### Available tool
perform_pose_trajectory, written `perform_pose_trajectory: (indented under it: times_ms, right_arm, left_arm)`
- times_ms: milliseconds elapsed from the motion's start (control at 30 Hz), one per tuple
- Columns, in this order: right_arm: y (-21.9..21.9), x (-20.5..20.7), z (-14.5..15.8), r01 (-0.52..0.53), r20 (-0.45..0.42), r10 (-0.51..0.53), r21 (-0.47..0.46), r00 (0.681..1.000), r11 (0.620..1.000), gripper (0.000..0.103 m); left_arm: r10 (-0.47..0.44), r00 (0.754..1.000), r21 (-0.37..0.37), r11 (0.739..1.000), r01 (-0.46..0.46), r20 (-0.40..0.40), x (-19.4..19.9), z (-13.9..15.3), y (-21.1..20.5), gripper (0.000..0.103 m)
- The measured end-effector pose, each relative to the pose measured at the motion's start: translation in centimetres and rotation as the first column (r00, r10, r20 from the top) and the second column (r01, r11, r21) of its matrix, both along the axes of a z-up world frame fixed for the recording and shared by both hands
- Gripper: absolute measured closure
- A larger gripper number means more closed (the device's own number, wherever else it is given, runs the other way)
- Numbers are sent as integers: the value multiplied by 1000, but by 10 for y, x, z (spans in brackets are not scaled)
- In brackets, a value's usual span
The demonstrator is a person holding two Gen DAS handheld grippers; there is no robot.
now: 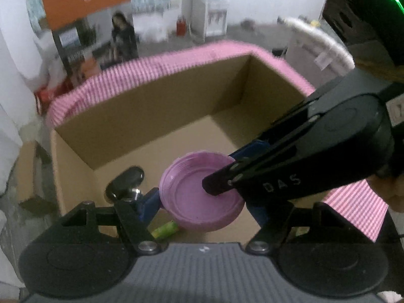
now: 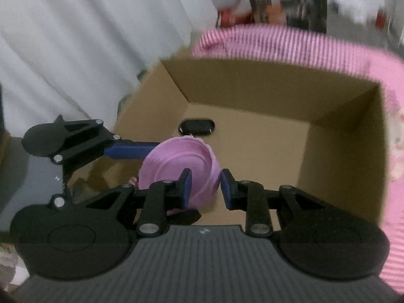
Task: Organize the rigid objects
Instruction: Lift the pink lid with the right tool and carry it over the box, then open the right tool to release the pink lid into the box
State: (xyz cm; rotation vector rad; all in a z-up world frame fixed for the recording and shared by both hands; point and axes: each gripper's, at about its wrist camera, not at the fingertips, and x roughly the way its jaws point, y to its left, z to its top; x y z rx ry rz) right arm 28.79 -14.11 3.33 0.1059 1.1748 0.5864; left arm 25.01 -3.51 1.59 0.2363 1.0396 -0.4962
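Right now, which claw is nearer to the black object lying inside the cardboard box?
Left. The left claw, holding the pink lid, has one finger right beside the black object. The right claw reaches the lid's far side, away from it.

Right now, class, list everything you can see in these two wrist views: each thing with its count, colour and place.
Lid: one, pink, held over the box interior.
Cardboard box: one, brown, open-topped, below both grippers.
Striped cloth: one, pink and white, around the box's far and right sides.
Black object with metal part: one, inside the box, near the lid.
Green object: one, yellow-green, on the box floor under the lid; too blurred to identify.
Left gripper: blue pads against the lid's sides.
Right gripper: blue pads astride the lid's rim.
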Motion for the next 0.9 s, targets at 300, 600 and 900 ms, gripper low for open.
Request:
perform_pose_trajectory:
  times_ms: [300, 600, 900]
  right_arm:
    - [14, 32, -48, -16, -114, 12, -38, 993, 999, 78]
    - [19, 51, -67, -24, -128, 15, -71, 992, 997, 77]
    - [-3, 48, -48, 57, -67, -59, -28, 996, 998, 57]
  left_arm:
    - [40, 990, 26, 999, -37, -137, 42, -36, 6, 28]
    - [64, 986, 49, 997, -57, -153, 50, -42, 5, 25]
    - [82, 993, 29, 996, -80, -87, 33, -22, 12, 20]
